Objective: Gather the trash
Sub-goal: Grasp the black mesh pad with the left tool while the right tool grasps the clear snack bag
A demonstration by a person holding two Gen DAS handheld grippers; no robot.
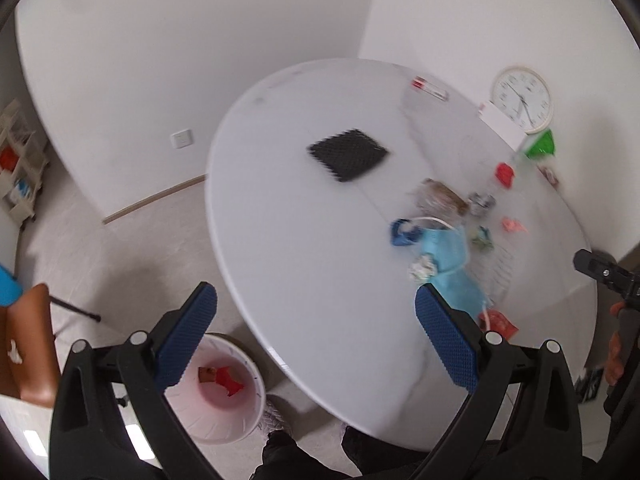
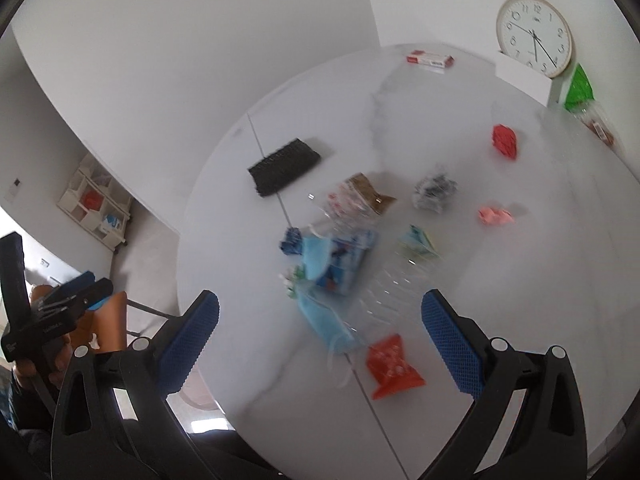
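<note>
Ribbed blue pads, crinkled red wrapper, round white table

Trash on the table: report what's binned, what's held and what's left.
Done: the bin on the floor holds a few red and brown scraps. In hand: nothing; the left gripper and right gripper are both open and empty above the table. Left: most of it, including the blue mask, the red wrapper, the pink scrap and the clear bottle.
</note>
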